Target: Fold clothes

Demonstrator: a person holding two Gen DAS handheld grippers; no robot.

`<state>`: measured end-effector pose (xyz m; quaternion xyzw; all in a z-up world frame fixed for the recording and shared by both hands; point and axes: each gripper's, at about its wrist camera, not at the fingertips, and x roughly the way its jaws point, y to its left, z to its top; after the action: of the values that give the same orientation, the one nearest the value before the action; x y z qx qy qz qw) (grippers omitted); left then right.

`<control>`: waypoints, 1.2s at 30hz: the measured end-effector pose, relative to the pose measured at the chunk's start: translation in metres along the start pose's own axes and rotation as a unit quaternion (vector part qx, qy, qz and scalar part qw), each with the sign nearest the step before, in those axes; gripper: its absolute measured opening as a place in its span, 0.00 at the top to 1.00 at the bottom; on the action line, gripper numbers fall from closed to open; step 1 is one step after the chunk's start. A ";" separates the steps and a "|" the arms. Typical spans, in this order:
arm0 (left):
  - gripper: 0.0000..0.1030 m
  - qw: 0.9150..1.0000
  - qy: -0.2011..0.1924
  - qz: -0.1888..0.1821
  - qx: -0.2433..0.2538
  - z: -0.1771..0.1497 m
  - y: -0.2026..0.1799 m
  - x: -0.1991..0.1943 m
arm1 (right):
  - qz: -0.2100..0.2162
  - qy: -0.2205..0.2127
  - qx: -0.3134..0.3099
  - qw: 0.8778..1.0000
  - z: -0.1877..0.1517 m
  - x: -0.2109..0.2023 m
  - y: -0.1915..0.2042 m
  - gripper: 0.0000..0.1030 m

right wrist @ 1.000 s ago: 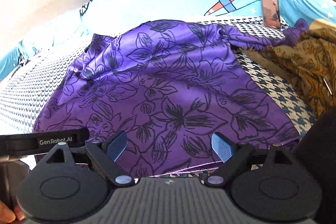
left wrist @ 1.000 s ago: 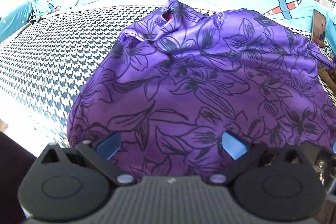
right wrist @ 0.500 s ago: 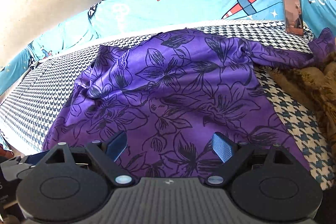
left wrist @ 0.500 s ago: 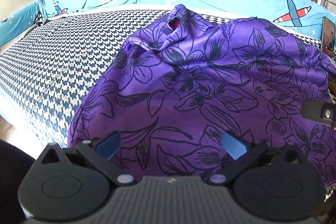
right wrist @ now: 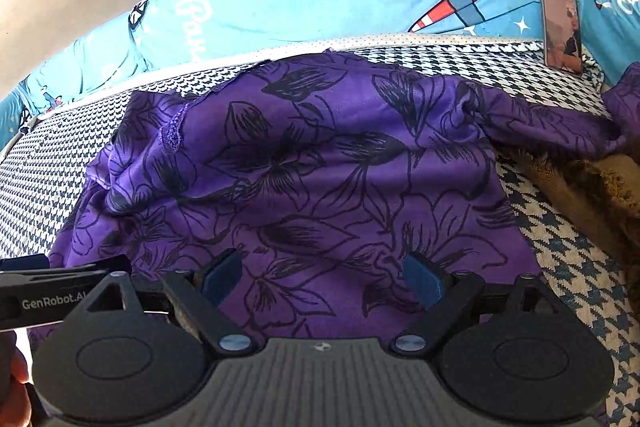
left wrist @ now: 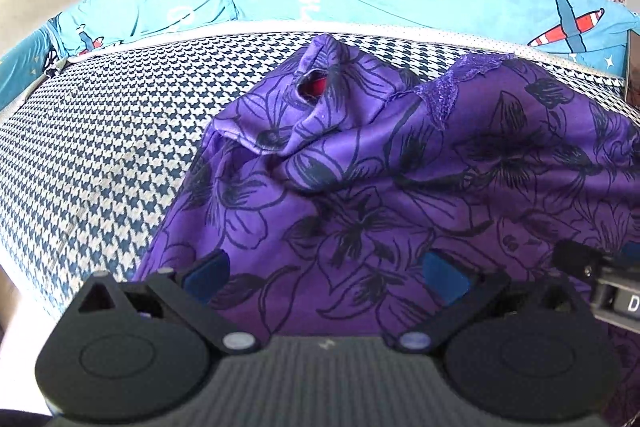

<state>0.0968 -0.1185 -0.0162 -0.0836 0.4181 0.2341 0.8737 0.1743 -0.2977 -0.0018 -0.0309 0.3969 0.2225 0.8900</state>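
A purple garment with black flower outlines [left wrist: 400, 187] [right wrist: 320, 179] lies spread and rumpled on the houndstooth bed cover [left wrist: 100, 155] [right wrist: 560, 251]. Its left side is bunched up, with a lace-trimmed edge [left wrist: 448, 91] and a red patch showing in a fold. My left gripper [left wrist: 326, 273] hovers open over the garment's near left part, nothing between its blue pads. Over the near middle my right gripper [right wrist: 320, 277] is also open and empty. Each gripper shows at the edge of the other's view.
A brown patterned cloth [right wrist: 600, 195] lies heaped at the right of the bed. A phone [right wrist: 562, 27] leans against the blue aeroplane-print bolster [right wrist: 360, 3] along the far side. Clothes are piled beyond it. The bed's near edge drops off at lower left [left wrist: 24, 291].
Both grippers have moved forward over the garment toward the bolster, so the hem has slid under them. The right gripper's finger has entered the left view. Jaws stay wide.
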 end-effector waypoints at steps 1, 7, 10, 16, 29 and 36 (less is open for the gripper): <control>0.00 1.000 0.006 -0.003 0.002 0.004 -0.002 0.005 | 0.001 0.001 -0.001 1.000 0.002 0.003 0.001 0.15; 0.00 1.000 0.016 0.001 -0.001 0.029 -0.006 0.026 | 0.012 -0.009 -0.011 1.000 0.022 0.024 0.009 0.15; 0.00 1.000 0.016 0.010 0.011 0.044 -0.005 0.038 | 0.016 -0.022 -0.015 1.000 0.034 0.036 0.014 0.15; 0.00 0.999 0.043 0.017 -0.009 0.067 -0.002 0.069 | -0.010 -0.035 -0.043 0.998 0.051 0.069 0.023 0.18; 0.00 0.995 0.091 0.014 -0.043 0.094 -0.006 0.117 | -0.073 -0.067 -0.064 0.993 0.060 0.122 0.035 0.12; 0.00 0.995 0.086 0.006 -0.054 0.088 -0.003 0.122 | -0.101 -0.068 -0.066 0.990 0.061 0.127 0.036 0.00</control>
<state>0.2251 -0.0496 -0.0537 -0.1479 0.4794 0.2536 0.8271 0.2758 -0.2037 -0.0471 -0.1144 0.3150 0.1587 0.9287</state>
